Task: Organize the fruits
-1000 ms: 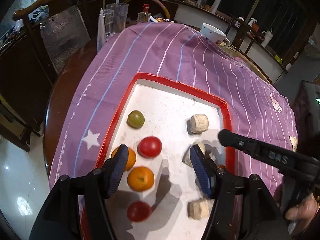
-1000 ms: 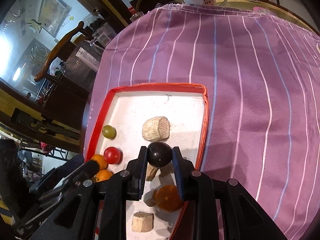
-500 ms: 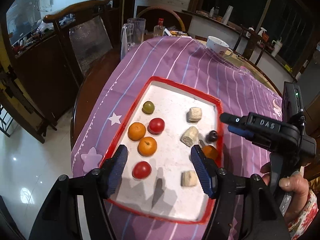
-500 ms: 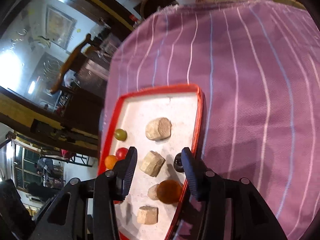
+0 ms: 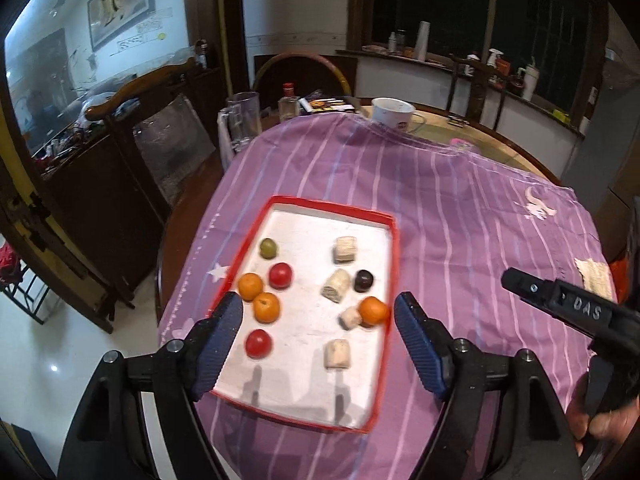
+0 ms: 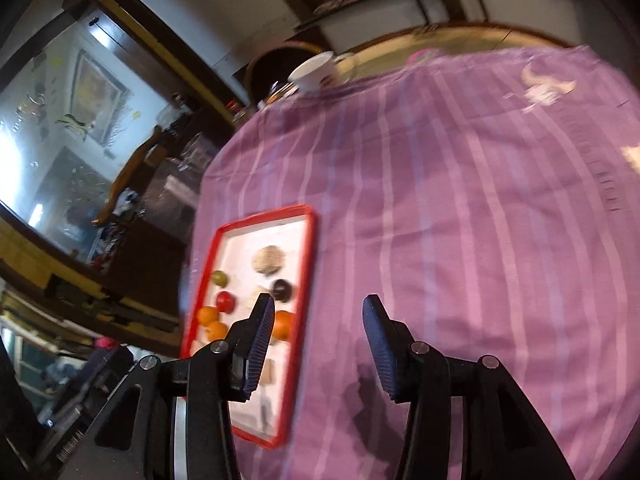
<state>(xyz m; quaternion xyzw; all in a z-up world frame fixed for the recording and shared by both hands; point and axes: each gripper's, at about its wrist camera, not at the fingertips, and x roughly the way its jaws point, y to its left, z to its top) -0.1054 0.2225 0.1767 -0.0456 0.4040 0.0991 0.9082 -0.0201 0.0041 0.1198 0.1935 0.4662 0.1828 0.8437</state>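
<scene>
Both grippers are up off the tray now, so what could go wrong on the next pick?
1. The orange touches a pale cork-like piece; fingers closing on it may knock or grab that piece too.
2. The dark plum is round and lies loose near the red tray's right rim, so a nudge might roll it.
3. The right wrist view is blurred; aiming may be off.

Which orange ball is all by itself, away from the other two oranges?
The orange on the tray's right side, touching a beige chunk below the dark plum. The other two oranges sit together on the left.
</scene>
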